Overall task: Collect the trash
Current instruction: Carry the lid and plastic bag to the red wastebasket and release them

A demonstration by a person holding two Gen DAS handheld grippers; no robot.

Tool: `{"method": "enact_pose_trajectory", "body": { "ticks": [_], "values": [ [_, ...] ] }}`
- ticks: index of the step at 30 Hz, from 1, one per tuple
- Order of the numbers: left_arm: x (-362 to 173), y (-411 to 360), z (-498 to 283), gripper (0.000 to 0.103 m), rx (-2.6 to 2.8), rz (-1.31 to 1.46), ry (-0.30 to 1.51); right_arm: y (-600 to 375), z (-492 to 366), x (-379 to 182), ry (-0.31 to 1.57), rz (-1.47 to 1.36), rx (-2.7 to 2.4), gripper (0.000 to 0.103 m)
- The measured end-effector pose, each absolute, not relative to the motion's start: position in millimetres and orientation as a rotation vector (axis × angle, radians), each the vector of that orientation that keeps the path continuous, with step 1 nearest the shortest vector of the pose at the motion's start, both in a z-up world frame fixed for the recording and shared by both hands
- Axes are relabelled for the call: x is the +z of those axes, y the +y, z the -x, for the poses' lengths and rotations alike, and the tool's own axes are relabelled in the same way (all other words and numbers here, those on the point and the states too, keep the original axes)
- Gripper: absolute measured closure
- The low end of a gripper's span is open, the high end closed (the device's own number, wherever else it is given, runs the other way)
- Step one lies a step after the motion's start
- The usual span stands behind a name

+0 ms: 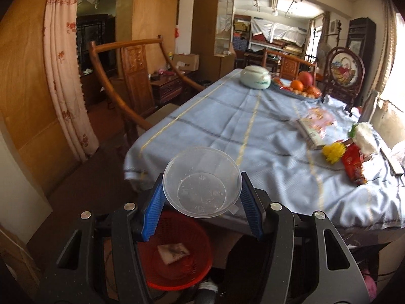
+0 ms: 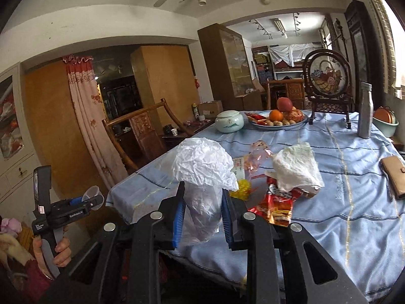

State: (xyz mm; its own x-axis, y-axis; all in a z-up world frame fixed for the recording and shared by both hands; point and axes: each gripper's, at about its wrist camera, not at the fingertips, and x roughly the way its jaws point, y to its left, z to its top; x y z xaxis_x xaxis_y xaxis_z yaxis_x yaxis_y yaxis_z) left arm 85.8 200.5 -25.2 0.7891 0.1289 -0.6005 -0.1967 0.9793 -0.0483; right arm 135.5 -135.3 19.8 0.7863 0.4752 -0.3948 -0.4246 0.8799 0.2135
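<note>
A clear plastic cup (image 1: 202,182) is pinched by the left hand-held gripper (image 1: 202,202), held out past the table (image 1: 227,131) edge above the red basket (image 1: 177,268), seemingly so it can be dropped in; a plastic bag (image 2: 202,190) stuffed with crumpled paper is clamped in the right hand-held gripper (image 2: 203,217) over the near edge, while wrappers (image 2: 276,207) are left on the cloth

"GenRobot.AI" stands in white on the side of the left claw (image 2: 97,198); other labels are illegible.

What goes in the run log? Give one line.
left gripper: shut on clear plastic cup | right gripper: shut on crumpled plastic bag | red basket: below
</note>
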Motion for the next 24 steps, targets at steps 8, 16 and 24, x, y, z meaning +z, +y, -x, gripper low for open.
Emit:
{"method": "enact_pose_trajectory", "body": {
  "ticks": [8,16,24],
  "values": [
    [-94,247,-97,0.046,0.220,0.151,0.795,-54,-149,2,0.563,-0.026,0.613,0.077],
    [-137,296,-94,0.016,0.304,0.246,0.868,31,-168,-27,0.697,0.052,0.732,0.077],
    [-135,336,-74,0.011,0.421,0.282,0.832,114,-173,-54,0.793,0.135,0.846,0.077]
  ]
}}
